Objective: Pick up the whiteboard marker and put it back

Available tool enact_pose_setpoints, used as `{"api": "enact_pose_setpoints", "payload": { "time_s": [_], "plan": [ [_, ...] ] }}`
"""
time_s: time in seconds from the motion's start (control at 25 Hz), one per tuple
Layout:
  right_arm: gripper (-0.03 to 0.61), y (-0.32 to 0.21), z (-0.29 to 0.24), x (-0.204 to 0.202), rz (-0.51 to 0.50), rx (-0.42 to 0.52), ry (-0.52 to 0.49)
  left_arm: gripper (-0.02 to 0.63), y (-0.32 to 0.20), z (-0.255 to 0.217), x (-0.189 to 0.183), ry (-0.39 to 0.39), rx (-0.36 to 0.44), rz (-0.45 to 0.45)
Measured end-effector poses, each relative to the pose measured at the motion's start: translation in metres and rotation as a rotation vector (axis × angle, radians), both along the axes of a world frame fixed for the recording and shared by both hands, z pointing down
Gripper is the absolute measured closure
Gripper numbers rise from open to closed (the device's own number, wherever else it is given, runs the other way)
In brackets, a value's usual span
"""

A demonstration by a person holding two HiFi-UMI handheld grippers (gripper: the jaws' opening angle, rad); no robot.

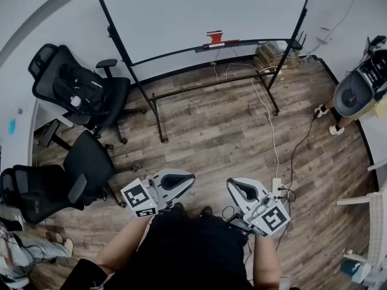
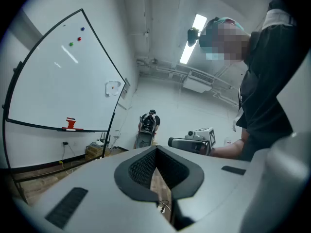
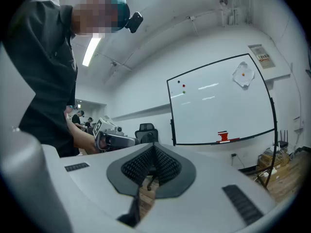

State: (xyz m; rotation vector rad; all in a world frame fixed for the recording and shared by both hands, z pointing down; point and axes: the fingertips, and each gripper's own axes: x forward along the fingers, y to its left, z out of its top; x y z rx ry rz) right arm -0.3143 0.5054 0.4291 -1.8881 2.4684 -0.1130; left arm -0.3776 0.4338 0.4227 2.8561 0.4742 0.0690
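A whiteboard (image 1: pixel 199 11) on a black stand fills the far side of the room. On its tray (image 1: pixel 254 41) rest red items (image 1: pixel 214 38), which also show as red items (image 2: pixel 71 124) in the left gripper view and red items (image 3: pixel 223 137) in the right gripper view. They are too small to tell which is the marker. Both grippers are held level, close to my body and far from the board. My left gripper (image 1: pixel 190 180) (image 2: pixel 156 152) is shut with nothing in it. My right gripper (image 1: pixel 231 183) (image 3: pixel 154 147) is shut and empty too.
Black office chairs (image 1: pixel 84 92) (image 1: pixel 91 162) (image 1: pixel 30 189) stand at the left. The board's stand legs (image 1: pixel 158 125) and a white cable (image 1: pixel 272 132) with a power strip (image 1: pixel 277 187) cross the wooden floor. A stack of boxes (image 1: pixel 275 56) sits under the board. Another person (image 1: pixel 357 92) sits at the right.
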Motion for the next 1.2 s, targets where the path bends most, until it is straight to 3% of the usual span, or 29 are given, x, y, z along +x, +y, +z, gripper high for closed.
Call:
{"api": "enact_pose_setpoints", "payload": {
  "time_s": [0.24, 0.52, 0.84, 1.2],
  "plan": [
    [0.560, -0.002, 0.011, 0.013, -0.037, 0.003, -0.027, 0.606, -0.001, 0.014, 0.023, -0.040, 0.025, -0.020],
    [0.560, -0.033, 0.016, 0.036, -0.048, -0.001, -0.090, 0.604, -0.039, 0.024, 0.035, -0.062, 0.003, -0.048],
    [0.560, -0.106, 0.018, 0.077, -0.026, -0.035, -0.092, 0.604, -0.110, 0.033, 0.079, -0.054, 0.014, -0.015],
    [0.560, -0.212, -0.001, 0.120, 0.018, -0.070, -0.051, 0.606, -0.216, 0.021, 0.114, -0.014, -0.026, 0.048]
  ]
}}
